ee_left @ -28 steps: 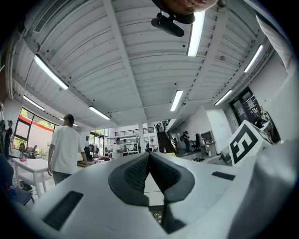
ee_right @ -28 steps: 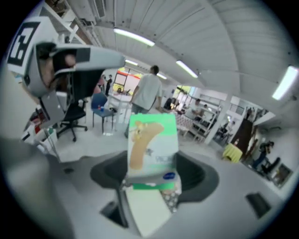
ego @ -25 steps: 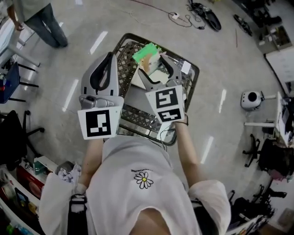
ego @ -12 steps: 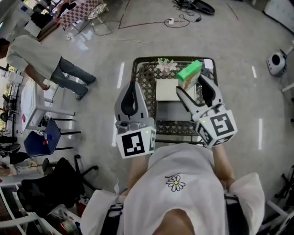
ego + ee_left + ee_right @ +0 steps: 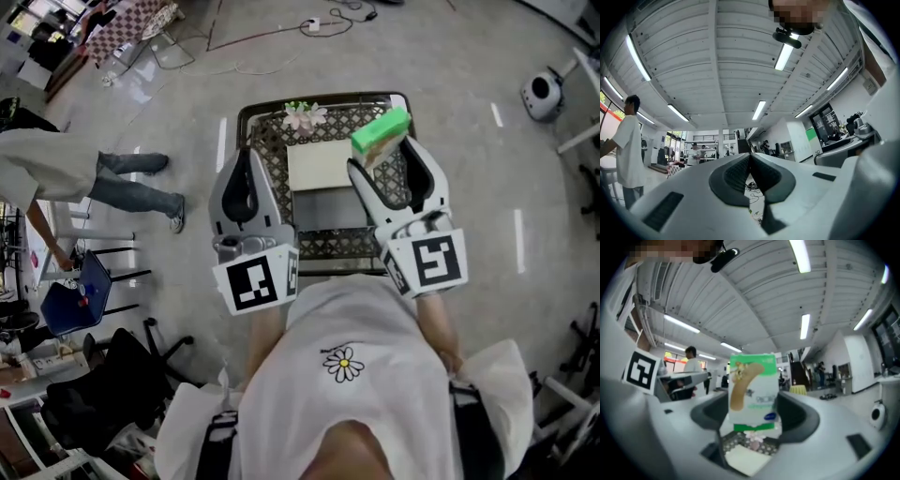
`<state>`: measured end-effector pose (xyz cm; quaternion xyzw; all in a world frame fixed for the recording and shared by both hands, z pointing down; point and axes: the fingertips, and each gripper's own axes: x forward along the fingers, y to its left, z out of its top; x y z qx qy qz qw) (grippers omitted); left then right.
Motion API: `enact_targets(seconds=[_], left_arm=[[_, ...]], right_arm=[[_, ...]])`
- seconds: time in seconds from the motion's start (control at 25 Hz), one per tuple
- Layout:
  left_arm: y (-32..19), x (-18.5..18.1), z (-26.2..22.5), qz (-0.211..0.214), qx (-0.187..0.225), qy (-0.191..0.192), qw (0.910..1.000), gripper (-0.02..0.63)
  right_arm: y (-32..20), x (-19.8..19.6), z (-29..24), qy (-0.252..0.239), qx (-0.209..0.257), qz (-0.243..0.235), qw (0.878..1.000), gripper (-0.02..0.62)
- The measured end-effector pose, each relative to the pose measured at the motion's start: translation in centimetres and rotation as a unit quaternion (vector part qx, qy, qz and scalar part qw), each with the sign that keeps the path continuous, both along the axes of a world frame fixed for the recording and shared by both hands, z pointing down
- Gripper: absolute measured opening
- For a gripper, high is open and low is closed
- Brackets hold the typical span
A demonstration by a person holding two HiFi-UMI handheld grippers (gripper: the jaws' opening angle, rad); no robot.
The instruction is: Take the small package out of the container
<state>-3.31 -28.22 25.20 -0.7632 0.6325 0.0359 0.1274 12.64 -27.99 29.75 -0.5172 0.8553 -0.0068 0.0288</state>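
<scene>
A small green and white package (image 5: pixel 381 134) (image 5: pixel 753 392) is held up above a dark wire basket (image 5: pixel 264 131), clamped between the jaws of my right gripper (image 5: pixel 382 153) (image 5: pixel 754 420). The package shows a tan strip printed on its face. My left gripper (image 5: pixel 249 169) (image 5: pixel 750 164) hovers over the basket's left side with its jaws shut together and nothing between them. Both grippers tilt upward, so their own views look at the ceiling.
Inside the basket lie a flat cream box (image 5: pixel 320 165) and a pink flower (image 5: pixel 303 116). A person (image 5: pixel 75 178) stands at the left beside a blue chair (image 5: pixel 80 292). Cables (image 5: pixel 272 33) run across the floor beyond the basket. A white round device (image 5: pixel 543 91) sits at the right.
The head view has shifted, so the basket now sits higher and more centred. My right gripper still holds the package, a little farther above the basket's right side. The left gripper stays shut.
</scene>
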Motion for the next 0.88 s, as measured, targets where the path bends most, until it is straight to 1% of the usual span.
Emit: enact_targets(seconds=[0.28, 0.44, 0.64, 0.88], left_arm=[[0.3, -0.2, 0.2, 0.005, 0.004, -0.005, 1.0, 0.023], [-0.1, -1.0, 0.2, -0.001, -0.005, 0.004, 1.0, 0.023], [-0.2, -2.0, 0.2, -0.006, -0.01, 0.009, 0.9999, 0.023], [-0.5, -1.9, 0.9, -0.003, -0.009, 0.01, 0.9999, 0.023]], right_arm=[[0.3, -0.1, -0.1, -0.004, 0.002, 0.0, 1.0, 0.319], [-0.2, -0.2, -0.3, -0.03, -0.016, -0.006, 0.999, 0.319], [-0.5, -0.7, -0.3, -0.021, -0.021, -0.002, 1.0, 0.319], [-0.7, -0.2, 0.4, -0.008, -0.019, 0.012, 1.0, 0.319]])
